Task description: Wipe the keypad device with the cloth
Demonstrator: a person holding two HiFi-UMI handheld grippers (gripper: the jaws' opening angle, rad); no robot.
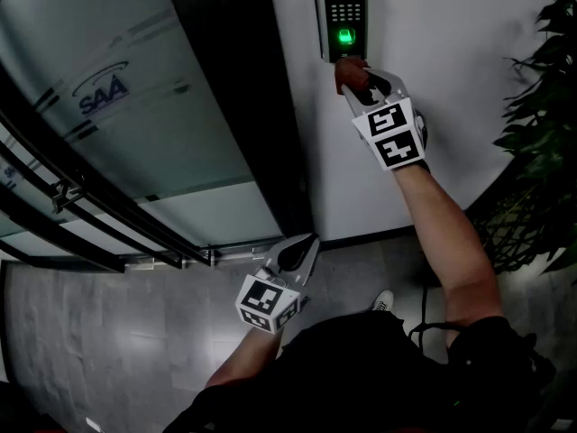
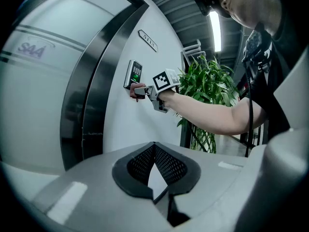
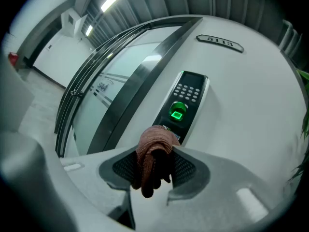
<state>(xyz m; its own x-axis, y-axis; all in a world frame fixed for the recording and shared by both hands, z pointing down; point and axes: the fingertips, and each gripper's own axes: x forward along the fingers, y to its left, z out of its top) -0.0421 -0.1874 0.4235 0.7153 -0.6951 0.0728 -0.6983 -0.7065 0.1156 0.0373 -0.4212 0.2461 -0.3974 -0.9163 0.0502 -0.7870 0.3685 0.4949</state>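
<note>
**Head view.** The right gripper, raised to the white wall, pinches a reddish cloth just under the keypad device, whose green sensor glows. Contact between cloth and casing is probable but not certain here. The left gripper hangs low, well apart, near the glass door.

**Left gripper view.** Jaws closed tip to tip, nothing between them.

**Right gripper view.** Jaws clamped on a bunched fold of the cloth, its loose end drooping. The cloth looks soft, light and limp, best held by such a wad. The device looks rigid and wall-fixed, so light pressure should suffice.
</note>
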